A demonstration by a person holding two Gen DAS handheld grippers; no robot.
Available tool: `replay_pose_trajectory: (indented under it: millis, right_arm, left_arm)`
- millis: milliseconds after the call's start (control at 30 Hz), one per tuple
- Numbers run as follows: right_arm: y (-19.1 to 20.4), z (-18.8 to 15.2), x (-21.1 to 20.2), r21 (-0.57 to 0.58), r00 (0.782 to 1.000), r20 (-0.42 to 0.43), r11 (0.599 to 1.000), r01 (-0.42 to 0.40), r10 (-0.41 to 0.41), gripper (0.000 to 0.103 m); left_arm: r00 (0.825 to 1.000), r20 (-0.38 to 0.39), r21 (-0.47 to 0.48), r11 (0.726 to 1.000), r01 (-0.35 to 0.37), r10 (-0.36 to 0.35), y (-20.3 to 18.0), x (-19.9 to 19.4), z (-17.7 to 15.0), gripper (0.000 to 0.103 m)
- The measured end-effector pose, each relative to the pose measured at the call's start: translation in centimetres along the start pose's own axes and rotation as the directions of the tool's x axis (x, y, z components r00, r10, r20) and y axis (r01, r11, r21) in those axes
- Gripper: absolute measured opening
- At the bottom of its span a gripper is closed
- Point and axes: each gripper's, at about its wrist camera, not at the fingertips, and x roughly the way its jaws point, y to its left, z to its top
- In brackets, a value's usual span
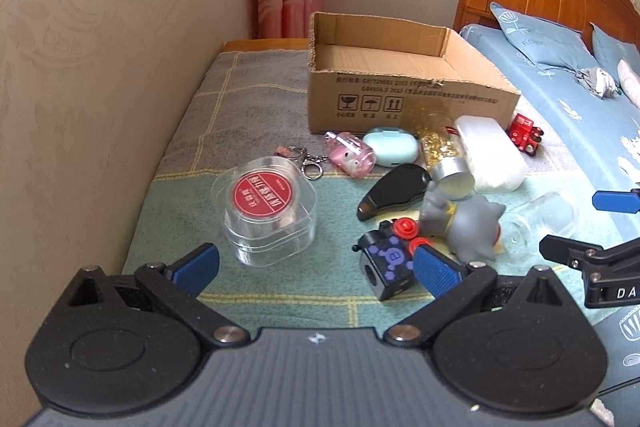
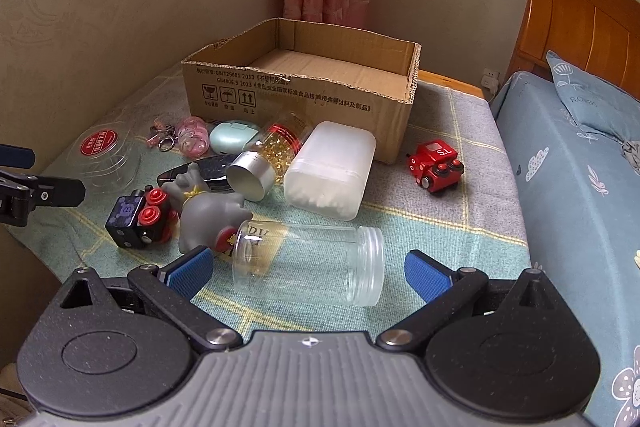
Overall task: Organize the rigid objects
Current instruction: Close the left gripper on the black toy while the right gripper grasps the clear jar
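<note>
**Both tongs spread, box empty, clutter on towel**

Left gripper (image 1: 316, 269) hovers low over the checked towel (image 1: 208, 131), jaws spread wide, nothing btwn them. Its right pad sits just in front of a black cube toy (image 1: 386, 261) w/ purple marks & red knobs. Clear plastic tub (image 1: 269, 211) w/ red round label stands just ahead of the left pad, apart from it.

Right gripper (image 2: 308, 273) also spread wide, holding nothing; a clear glass jar (image 2: 310, 265) lies on its side btwn the 2 blue pads, open threaded mouth toward the right pad. Cannot tell if either pad touches the glass.

Cardboard box (image 2: 304, 95) sits at the back of the towel near the curtain, open top, inside looks bare. In front of it, a cluster: pink keychain charm (image 2: 194, 137), mint case (image 2: 234, 137), tipped jar of gold beads w/ silver lid (image 2: 272, 157), frosted white container (image 2: 330, 173) on its side, black curved item (image 1: 394, 193), grey figurine (image 2: 208, 211) leaning against the glass jar. Red toy train (image 2: 435, 167) stands alone, right of the box corner, well apart from the rest.

Blue bedding and wood headboard on the right.
</note>
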Motion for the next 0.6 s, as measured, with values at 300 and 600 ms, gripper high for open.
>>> replay_pose_trajectory:
  millis: [300, 600]
  right_arm:
    - [0.5, -0.4, 2.6, -0.028, 0.997, -0.024, 0.997, 0.067, -0.067, 0.103]
    - [-2.1, -2.0, 3.9, 0.02, 0.994, -0.083, 0.997, 0.08, -0.078, 0.103]
  left_arm:
    - [0.999, -0.041, -0.005, 1.0, -0.001, 0.0, 0.6, 2.3, 0.2, 0.102]
    - [0.991, -0.063, 0.078, 0.99, 0.121, -0.116, -1.7, 2.5, -0.6, 0.102]
